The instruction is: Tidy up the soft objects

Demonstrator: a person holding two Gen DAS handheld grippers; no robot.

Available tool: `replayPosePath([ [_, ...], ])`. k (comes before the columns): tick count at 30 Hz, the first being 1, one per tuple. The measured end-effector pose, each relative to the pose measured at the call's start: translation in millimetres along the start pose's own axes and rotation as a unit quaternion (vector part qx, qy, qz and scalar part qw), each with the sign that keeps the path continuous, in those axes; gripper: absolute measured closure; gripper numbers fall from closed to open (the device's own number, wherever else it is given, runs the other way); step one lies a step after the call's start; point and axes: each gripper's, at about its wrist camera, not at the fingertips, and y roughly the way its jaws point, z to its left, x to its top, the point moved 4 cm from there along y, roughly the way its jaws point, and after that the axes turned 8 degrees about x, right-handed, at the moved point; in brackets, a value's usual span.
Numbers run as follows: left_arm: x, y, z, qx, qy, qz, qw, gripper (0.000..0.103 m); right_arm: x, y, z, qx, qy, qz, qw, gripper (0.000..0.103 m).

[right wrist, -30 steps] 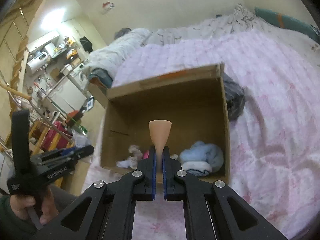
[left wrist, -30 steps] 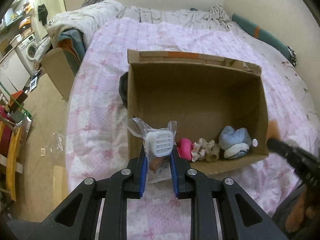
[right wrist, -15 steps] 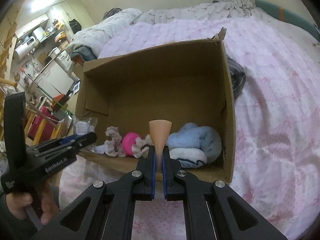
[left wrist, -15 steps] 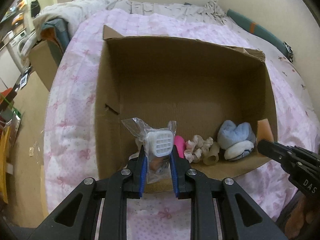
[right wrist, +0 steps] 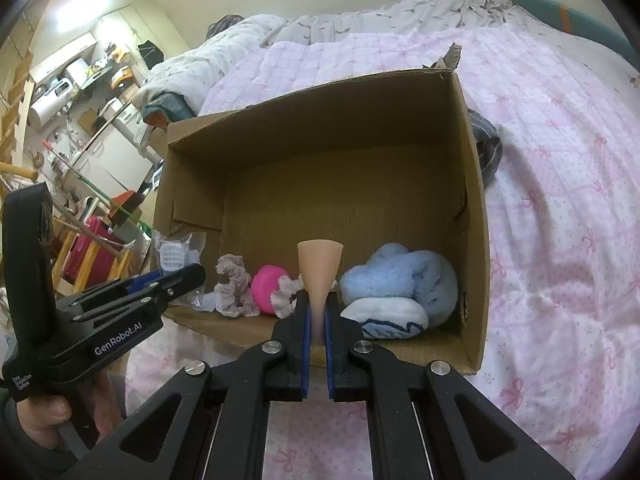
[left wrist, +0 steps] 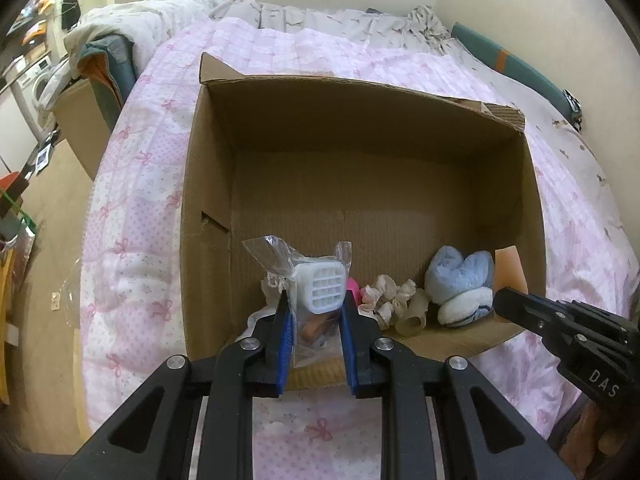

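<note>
An open cardboard box [left wrist: 208,184] [right wrist: 474,216] lies on the pink quilt. Inside near its front wall lie a blue plush [left wrist: 458,276] [right wrist: 400,276], a white-and-blue soft piece [right wrist: 384,314], a pink ball [right wrist: 266,282] and beige scrunchies [left wrist: 386,298] [right wrist: 234,286]. My left gripper [left wrist: 314,300] [right wrist: 176,276] is shut on a clear bag with a white gridded item [left wrist: 322,292] over the box's front left. My right gripper [right wrist: 318,304] [left wrist: 504,302] is shut on a peach cone-shaped sponge [right wrist: 320,268] [left wrist: 510,270] over the front wall.
The pink quilt [left wrist: 132,216] [right wrist: 560,200] covers the bed around the box. A dark cloth [right wrist: 486,146] lies behind the box's right side. A second cardboard box [left wrist: 80,120] and cluttered floor with a pink case [right wrist: 86,252] lie left of the bed.
Both grippers have moved forward toward the box with their loads; the left one now holds the bag over the box's front left, the right one holds the sponge above the front wall.
</note>
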Motion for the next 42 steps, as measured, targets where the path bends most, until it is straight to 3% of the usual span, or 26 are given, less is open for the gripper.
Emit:
replayPosePath([
  [3,-0.4,-0.5,-1.7,-0.007,0.002,0.006,1.0,0.078,-0.8,1.0,-0.9,-0.002,0.001,0.002,1.0,0.096],
  [5,-0.6,0.4,-1.1,-0.005,-0.002,0.012,0.9999,0.058,-1.2,3.7,0.3,-0.004,0.0,0.005,1.0,0.096],
  [10,0.6,-5.4,-1.3,0.016,0.005,-0.011,0.9998,0.041,-1.7,5.7,5.0,-0.004,-0.006,0.007,1.0,0.096],
  [13,0.8,-5.6,-1.3,0.02,0.009,-0.012,0.9997,0.04,-1.1,5.6,4.2,-0.003,-0.003,0.005,1.0,0.091],
  [16,0.7,-4.3,0.0,0.022,0.006,-0.01,0.9997,0.04,-0.5,7.3,0.9,0.001,0.009,0.009,1.0,0.077],
  [17,1.0,-4.1,0.3,0.023,0.004,-0.01,0.9997,0.04,-0.9,8.7,0.4,-0.001,0.012,0.012,1.0,0.068],
  [18,1.0,-4.4,1.4,0.023,0.001,-0.009,0.9997,0.04,-1.2,9.8,-0.3,-0.004,0.015,0.015,1.0,0.05],
  [20,1.4,-5.4,3.6,0.023,-0.007,-0.01,0.9997,0.04,-1.7,7.3,-1.7,-0.006,0.019,0.009,1.0,0.027],
  [28,4.8,-21.9,13.6,0.022,-0.028,-0.03,0.9989,0.04,3.7,2.7,2.8,0.002,0.021,-0.013,1.0,0.025],
  [33,7.2,-41.5,24.2,0.038,-0.038,-0.047,0.9974,0.04,8.6,-11.2,5.4,-0.001,0.018,-0.04,0.999,0.008],
  [38,13.5,-64.6,34.2,0.043,-0.045,-0.071,0.9955,0.04,13.5,-31.3,8.3,0.002,0.029,-0.065,0.997,0.005],
  [42,10.0,-84.8,43.5,0.052,-0.052,-0.088,0.9934,0.023,16.2,-48.9,19.5,0.009,0.019,-0.076,0.997,0.005],
])
